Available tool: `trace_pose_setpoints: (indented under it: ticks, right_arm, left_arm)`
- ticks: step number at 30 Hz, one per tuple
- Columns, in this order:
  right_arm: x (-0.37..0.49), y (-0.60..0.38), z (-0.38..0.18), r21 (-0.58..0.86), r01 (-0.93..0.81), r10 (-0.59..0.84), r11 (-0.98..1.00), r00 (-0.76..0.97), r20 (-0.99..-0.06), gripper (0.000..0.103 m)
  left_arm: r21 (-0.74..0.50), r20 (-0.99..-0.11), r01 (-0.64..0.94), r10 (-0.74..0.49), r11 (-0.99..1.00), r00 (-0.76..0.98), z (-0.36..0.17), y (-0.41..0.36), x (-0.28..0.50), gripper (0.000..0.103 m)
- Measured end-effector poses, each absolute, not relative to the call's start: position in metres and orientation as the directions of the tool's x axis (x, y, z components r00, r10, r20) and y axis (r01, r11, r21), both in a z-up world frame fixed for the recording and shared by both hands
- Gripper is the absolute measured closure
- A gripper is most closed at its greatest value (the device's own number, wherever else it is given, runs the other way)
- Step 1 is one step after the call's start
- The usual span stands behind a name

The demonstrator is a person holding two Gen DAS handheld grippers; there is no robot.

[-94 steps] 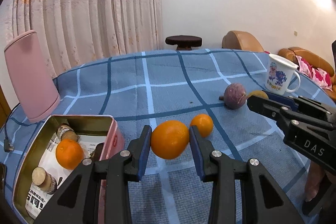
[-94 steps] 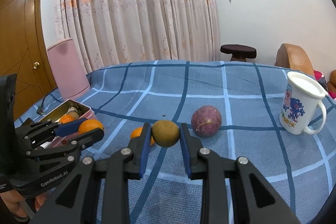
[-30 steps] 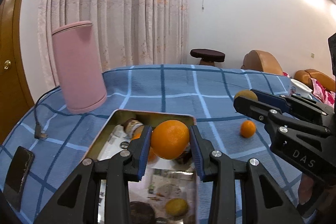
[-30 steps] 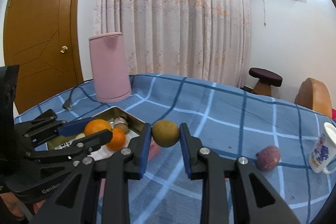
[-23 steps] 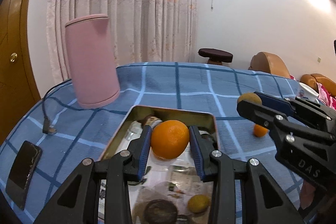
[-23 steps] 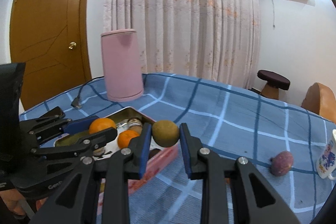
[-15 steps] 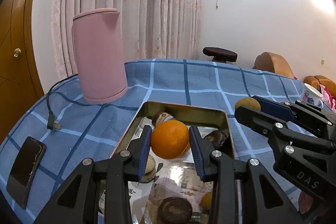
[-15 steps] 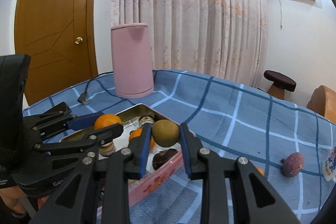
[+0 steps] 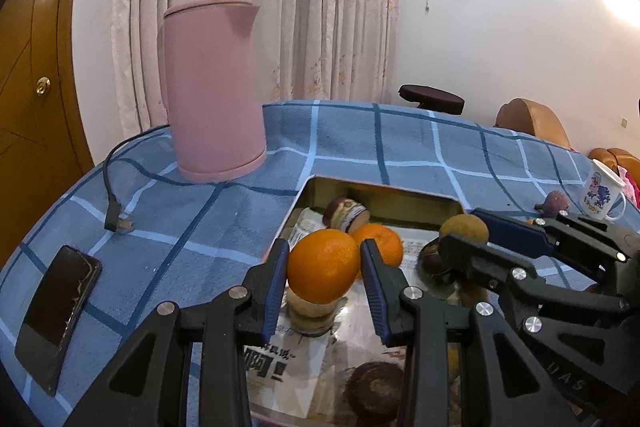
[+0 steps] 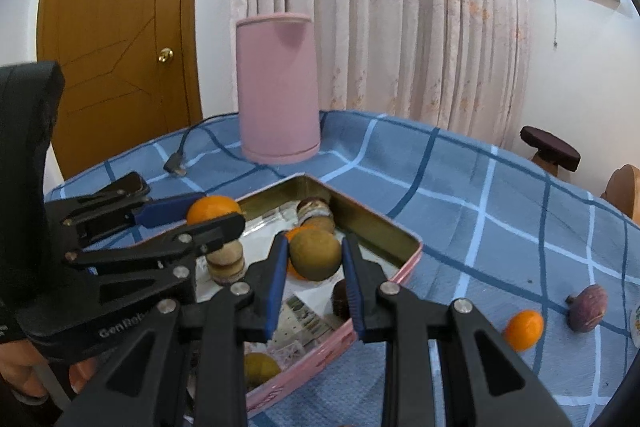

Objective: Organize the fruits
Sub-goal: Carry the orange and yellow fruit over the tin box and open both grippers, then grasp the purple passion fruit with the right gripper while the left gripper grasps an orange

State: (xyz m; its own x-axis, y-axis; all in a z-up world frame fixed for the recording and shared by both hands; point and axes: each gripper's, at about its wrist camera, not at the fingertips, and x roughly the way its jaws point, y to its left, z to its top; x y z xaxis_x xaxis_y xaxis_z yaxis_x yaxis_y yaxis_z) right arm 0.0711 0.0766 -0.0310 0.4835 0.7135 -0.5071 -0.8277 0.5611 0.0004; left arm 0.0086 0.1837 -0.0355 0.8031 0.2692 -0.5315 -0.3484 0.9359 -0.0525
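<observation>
My left gripper (image 9: 324, 267) is shut on a large orange (image 9: 323, 265) and holds it above the pink metal tin (image 9: 384, 193). My right gripper (image 10: 315, 255) is shut on a brownish-green round fruit (image 10: 315, 255), also above the tin (image 10: 376, 223). The tin holds a small orange (image 9: 380, 243), round cakes (image 10: 226, 261) and dark items on newspaper. A small orange (image 10: 524, 329) and a purple fruit (image 10: 588, 307) lie on the blue checked cloth to the right.
A pink kettle (image 9: 212, 87) stands behind the tin with its cord and plug (image 9: 116, 223). A phone (image 9: 56, 311) lies at the left table edge. A white printed mug (image 9: 602, 195) stands at the far right. Sofa and stool beyond.
Both grippers have carried their fruits leftward from the open cloth to above the tin and moved in closer over it. The grips have not changed.
</observation>
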Motion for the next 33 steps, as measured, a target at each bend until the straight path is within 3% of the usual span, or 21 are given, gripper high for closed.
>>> trace_pose_setpoints:
  ticks: [23,25,27,33]
  right_arm:
    - [0.07,0.092,-0.046,0.025,-0.845,0.701,0.534,0.426,-0.572,0.072]
    - [0.073,0.089,-0.045,0.031,-0.835,0.696,0.549,0.437,-0.569,0.06]
    - [0.077,0.079,-0.043,0.06,-0.836,0.716,0.546,0.428,-0.551,0.035]
    - [0.084,0.041,-0.029,0.044,-0.806,0.71,0.59,0.492,-0.503,0.027]
  left_arm:
    - [-0.02,-0.565,-0.357,0.284,0.934,0.775,-0.045,0.188,0.006,0.064]
    - [-0.011,-0.577,-0.37,0.296,0.929,0.761,-0.046,0.188,0.007,0.063]
    - [-0.036,-0.577,-0.372,0.285,0.927,0.765,-0.044,0.19,0.005,0.062]
    - [-0.033,-0.542,-0.326,0.257,0.945,0.8,-0.031,0.164,0.007,0.057]
